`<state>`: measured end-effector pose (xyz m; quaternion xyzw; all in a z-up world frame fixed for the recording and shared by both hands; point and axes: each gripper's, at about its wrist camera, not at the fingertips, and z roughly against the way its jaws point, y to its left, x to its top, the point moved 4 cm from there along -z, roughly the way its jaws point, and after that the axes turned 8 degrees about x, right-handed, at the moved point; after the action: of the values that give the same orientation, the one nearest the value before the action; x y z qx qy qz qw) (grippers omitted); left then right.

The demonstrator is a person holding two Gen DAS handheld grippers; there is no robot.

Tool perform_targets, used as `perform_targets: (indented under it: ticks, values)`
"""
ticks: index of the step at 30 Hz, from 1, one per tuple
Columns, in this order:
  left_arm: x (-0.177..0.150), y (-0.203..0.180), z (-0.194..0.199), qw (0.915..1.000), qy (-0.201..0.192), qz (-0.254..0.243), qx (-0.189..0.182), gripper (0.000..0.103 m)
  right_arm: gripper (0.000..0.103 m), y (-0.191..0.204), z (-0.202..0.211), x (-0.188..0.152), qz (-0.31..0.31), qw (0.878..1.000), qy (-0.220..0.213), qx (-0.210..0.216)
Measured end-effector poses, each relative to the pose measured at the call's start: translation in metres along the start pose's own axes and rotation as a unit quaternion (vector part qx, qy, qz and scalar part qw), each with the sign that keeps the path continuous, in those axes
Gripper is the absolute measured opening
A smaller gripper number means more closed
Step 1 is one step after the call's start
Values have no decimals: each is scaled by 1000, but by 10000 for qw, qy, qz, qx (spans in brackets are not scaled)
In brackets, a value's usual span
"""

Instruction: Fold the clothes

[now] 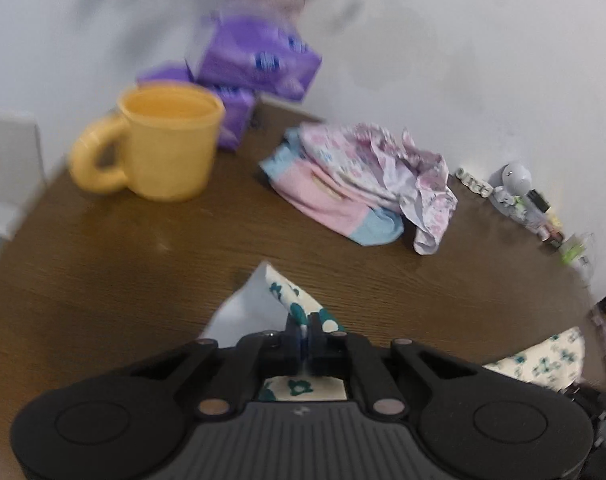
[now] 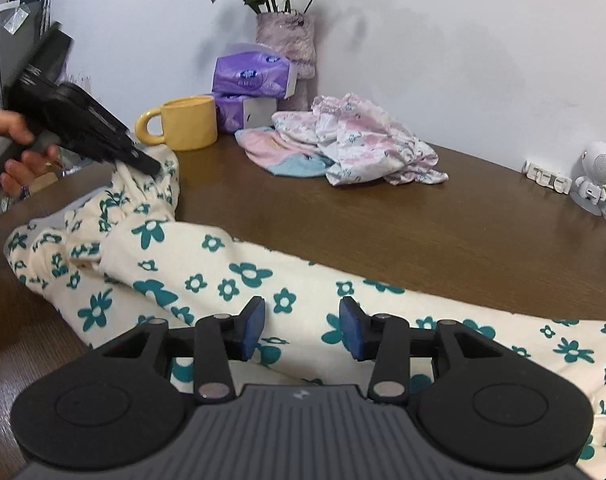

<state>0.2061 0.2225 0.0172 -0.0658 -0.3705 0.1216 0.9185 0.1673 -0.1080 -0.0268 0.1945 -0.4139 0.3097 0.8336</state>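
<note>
While pinched by left fingers [image 1: 293, 334], floral garment [image 2: 231, 276], under parted right fingers [image 2: 353, 330]

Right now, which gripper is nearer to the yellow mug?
Left. The left gripper pinches the floral garment just in front of the yellow mug. The right gripper hovers open over the garment's near part, farther from the mug.

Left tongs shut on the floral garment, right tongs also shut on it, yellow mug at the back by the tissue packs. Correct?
Not quite. The right tongs are open: in the right wrist view the blue pads stand apart above the floral garment, gripping nothing. The rest holds: the left tongs are shut on the garment, and the yellow mug sits at the back by the tissue packs.
</note>
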Motion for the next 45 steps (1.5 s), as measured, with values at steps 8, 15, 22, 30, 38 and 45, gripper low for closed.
perform_targets:
  ticks: [8,15,22,30,38,45]
  values:
    - [-57,13,45,9988,-263,251,338,2,43,-2,2,-8,-9,10000,24,-49]
    - [-80,10,45,9962,-437,255,703,3,46,-4,3,-11,-32,10000,-19,-41]
    - [-69,13,62,9939,-843,701,-139,39,48,-5,3,-11,-32,10000,-26,-62]
    - [-62,20,53,9912,-633,1133,-246,1,49,-6,3,-12,-60,10000,-24,-60]
    - [-69,23,82,9914,-842,1005,-26,19,50,-6,3,-12,-50,10000,-20,-69]
    - [-87,32,63,9923,-767,795,-560,66,50,-6,4,-11,-67,10000,-14,-57]
